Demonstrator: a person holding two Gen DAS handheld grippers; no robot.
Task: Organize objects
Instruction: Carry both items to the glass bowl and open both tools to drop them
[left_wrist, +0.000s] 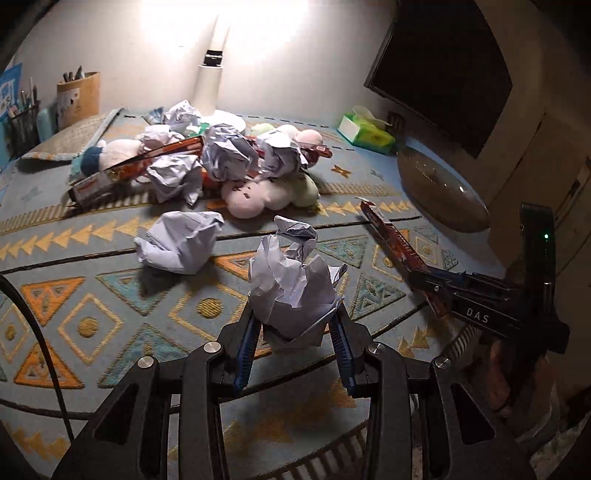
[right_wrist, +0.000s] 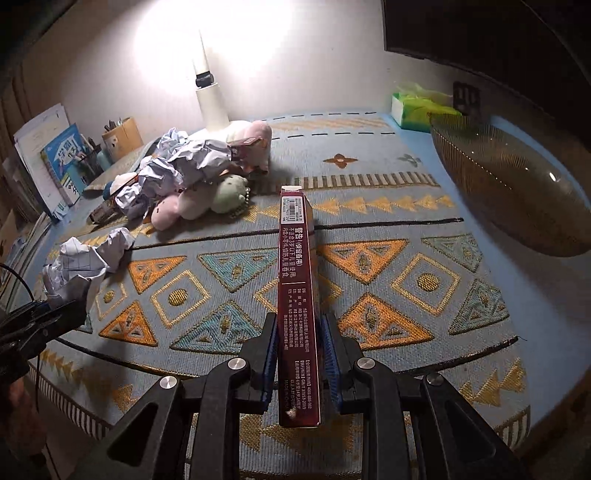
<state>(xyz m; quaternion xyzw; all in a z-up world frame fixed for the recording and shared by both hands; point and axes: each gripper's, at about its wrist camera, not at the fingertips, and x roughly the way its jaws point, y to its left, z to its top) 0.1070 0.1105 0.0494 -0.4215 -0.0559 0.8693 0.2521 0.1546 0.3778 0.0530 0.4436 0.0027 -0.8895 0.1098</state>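
Observation:
My left gripper (left_wrist: 295, 317) is shut on a crumpled white paper ball (left_wrist: 291, 284), held above the patterned mat. My right gripper (right_wrist: 299, 325) is shut on a long dark red box (right_wrist: 297, 280) that sticks out forward between its blue pads. In the left wrist view the right gripper (left_wrist: 430, 282) and its red box (left_wrist: 395, 240) show at the right. The left gripper's paper ball (right_wrist: 74, 269) appears at the left of the right wrist view. Another loose paper ball (left_wrist: 181, 240) lies on the mat. A pile of paper balls (left_wrist: 229, 151), red boxes (left_wrist: 136, 166) and plush toys (left_wrist: 269, 192) sits behind.
A brown glass bowl (right_wrist: 517, 195) stands at the right on the mat (right_wrist: 369, 258). A green tissue box (left_wrist: 369, 133) sits behind it, a white lamp (left_wrist: 212, 85) at the back wall. Pen holders (left_wrist: 77, 96) and books (right_wrist: 55, 158) are at the left, a dark monitor (left_wrist: 443, 70) at the upper right.

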